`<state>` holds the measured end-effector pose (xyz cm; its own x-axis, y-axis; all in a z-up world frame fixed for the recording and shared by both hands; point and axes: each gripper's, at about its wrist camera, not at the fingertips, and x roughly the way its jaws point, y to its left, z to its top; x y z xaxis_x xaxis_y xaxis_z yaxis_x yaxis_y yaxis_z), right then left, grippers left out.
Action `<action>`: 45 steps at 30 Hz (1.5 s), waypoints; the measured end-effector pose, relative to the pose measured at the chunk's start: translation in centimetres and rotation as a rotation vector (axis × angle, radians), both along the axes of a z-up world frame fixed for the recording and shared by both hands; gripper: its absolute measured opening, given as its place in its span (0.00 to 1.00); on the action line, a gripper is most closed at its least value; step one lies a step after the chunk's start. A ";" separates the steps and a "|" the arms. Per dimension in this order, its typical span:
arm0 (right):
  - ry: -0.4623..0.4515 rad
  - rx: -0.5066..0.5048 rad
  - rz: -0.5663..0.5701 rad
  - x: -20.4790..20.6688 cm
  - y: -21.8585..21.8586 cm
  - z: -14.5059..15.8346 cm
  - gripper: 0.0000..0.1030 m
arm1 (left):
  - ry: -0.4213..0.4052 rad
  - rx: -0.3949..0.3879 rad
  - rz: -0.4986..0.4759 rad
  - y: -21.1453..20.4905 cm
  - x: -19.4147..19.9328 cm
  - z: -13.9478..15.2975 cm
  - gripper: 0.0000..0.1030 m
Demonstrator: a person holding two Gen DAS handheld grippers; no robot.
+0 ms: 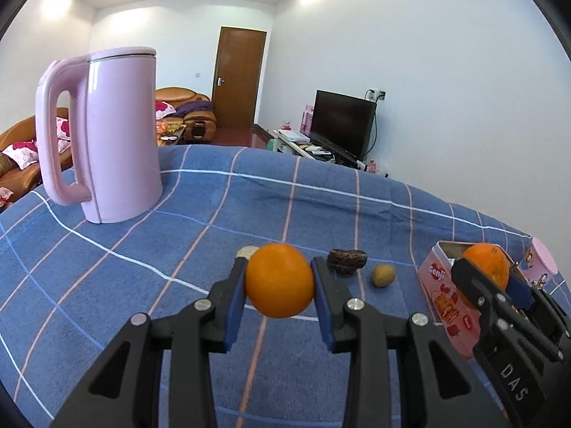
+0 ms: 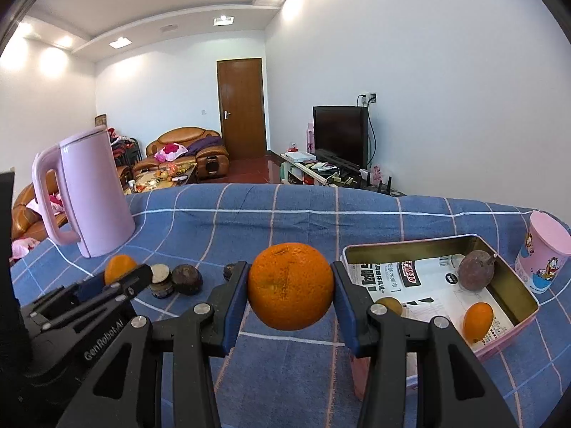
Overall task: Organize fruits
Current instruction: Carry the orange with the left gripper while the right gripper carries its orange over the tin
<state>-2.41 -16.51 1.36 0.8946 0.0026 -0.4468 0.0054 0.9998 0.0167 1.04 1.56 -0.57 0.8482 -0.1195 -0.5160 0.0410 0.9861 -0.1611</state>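
My left gripper is shut on a smooth orange held above the blue checked cloth. My right gripper is shut on a rougher orange, left of the open pink tin. The tin holds a brown passion fruit, a small orange fruit and a brownish fruit. In the left wrist view the right gripper holds its orange over the tin. A dark date and a small brown fruit lie on the cloth.
A tall pink kettle stands at the back left of the table. A pink cartoon cup stands right of the tin. Small dark and tan round pieces lie beside the left gripper. The table's far edge drops off to the room.
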 end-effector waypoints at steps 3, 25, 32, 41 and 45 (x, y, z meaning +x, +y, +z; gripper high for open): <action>0.007 -0.014 0.012 -0.3 -0.3 -0.3 0.46 | -0.002 0.015 0.000 -0.3 -0.2 0.1 0.36; -0.040 -0.053 0.001 -2.4 -5.8 0.4 0.46 | -0.044 0.050 -0.081 -6.3 -1.0 0.6 0.36; -0.044 -0.032 -0.073 -2.5 -10.1 0.8 0.46 | -0.035 0.031 -0.141 -8.6 -1.0 0.6 0.36; -0.042 0.016 -0.219 -2.7 -17.0 1.0 0.46 | -0.058 0.049 -0.229 -13.6 -0.9 1.1 0.36; -0.031 0.043 -0.271 -2.6 -19.4 1.1 0.46 | -0.059 0.050 -0.262 -15.8 -0.7 1.3 0.36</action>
